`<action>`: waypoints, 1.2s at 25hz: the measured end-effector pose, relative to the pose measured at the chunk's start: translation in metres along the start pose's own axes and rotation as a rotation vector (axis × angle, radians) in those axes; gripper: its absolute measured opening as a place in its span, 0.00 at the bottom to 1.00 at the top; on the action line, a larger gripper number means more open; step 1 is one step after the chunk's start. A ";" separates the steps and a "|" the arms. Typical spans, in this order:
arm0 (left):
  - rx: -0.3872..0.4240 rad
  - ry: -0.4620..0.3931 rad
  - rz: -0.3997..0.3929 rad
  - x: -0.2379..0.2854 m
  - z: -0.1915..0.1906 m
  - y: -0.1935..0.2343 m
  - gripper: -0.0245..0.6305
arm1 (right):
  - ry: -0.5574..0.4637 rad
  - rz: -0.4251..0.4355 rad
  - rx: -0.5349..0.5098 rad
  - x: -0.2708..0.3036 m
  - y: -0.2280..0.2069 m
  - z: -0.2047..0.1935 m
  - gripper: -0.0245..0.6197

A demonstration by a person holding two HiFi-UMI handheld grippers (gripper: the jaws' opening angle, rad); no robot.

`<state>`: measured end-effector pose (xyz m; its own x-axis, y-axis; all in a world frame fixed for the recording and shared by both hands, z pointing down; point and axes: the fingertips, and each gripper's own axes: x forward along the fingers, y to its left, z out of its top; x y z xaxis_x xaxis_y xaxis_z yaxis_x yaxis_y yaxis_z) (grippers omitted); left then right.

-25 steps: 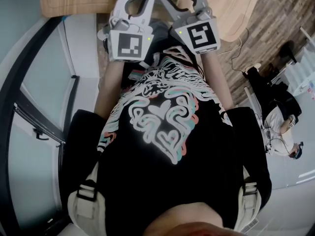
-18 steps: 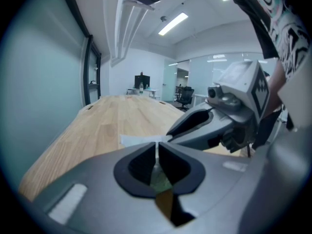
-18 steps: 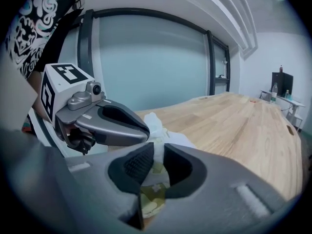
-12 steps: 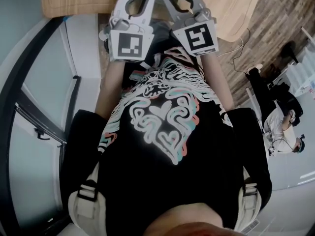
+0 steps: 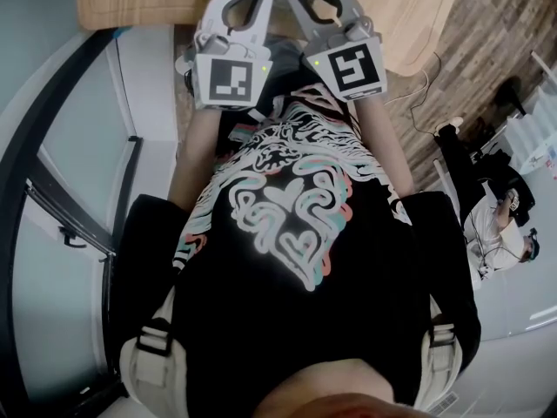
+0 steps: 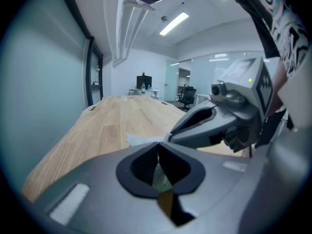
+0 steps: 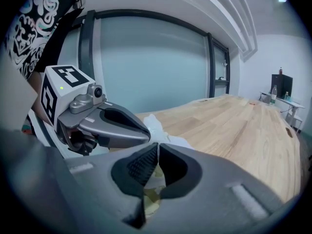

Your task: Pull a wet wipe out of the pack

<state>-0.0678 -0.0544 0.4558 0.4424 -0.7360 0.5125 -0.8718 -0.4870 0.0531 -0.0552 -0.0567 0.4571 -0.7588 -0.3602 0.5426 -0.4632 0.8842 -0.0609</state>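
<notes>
Pinch matters most: my right gripper [image 7: 157, 147] has just closed its 2 jaws at the white wipe [image 7: 157, 126]; whether it's caught I can't tell. My left gripper [image 6: 158, 147] is closed too. I'd tug gently and watch that the wipe follows.

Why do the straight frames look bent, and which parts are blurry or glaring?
Head view: fisheye bows the dark door frame near the edge. Left gripper view: ceiling lamp glares; the close left tongs are soft. Right gripper view: table sharp, corners darkened.
</notes>
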 end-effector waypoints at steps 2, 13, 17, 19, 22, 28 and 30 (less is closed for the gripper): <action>-0.009 0.002 -0.004 0.000 0.000 0.000 0.02 | 0.009 -0.002 0.005 -0.002 0.000 0.000 0.05; 0.077 -0.004 -0.052 0.004 0.001 -0.004 0.02 | -0.013 0.001 0.040 -0.005 -0.002 0.006 0.05; 0.081 0.007 -0.045 0.004 0.000 -0.002 0.02 | -0.019 -0.002 0.043 -0.007 -0.002 0.007 0.05; 0.082 0.012 -0.044 0.003 -0.001 -0.003 0.02 | -0.021 -0.005 0.042 -0.008 -0.003 0.008 0.05; 0.081 0.015 -0.045 0.003 -0.001 -0.005 0.02 | -0.028 -0.009 0.043 -0.011 -0.004 0.011 0.05; 0.089 0.017 -0.038 0.001 0.001 -0.005 0.02 | -0.037 -0.017 0.038 -0.014 -0.005 0.015 0.05; 0.091 0.018 -0.034 0.001 0.001 -0.003 0.02 | -0.043 -0.020 0.037 -0.015 -0.005 0.016 0.05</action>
<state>-0.0642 -0.0539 0.4548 0.4668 -0.7102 0.5270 -0.8331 -0.5530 -0.0072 -0.0494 -0.0605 0.4360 -0.7679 -0.3906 0.5078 -0.4944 0.8653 -0.0822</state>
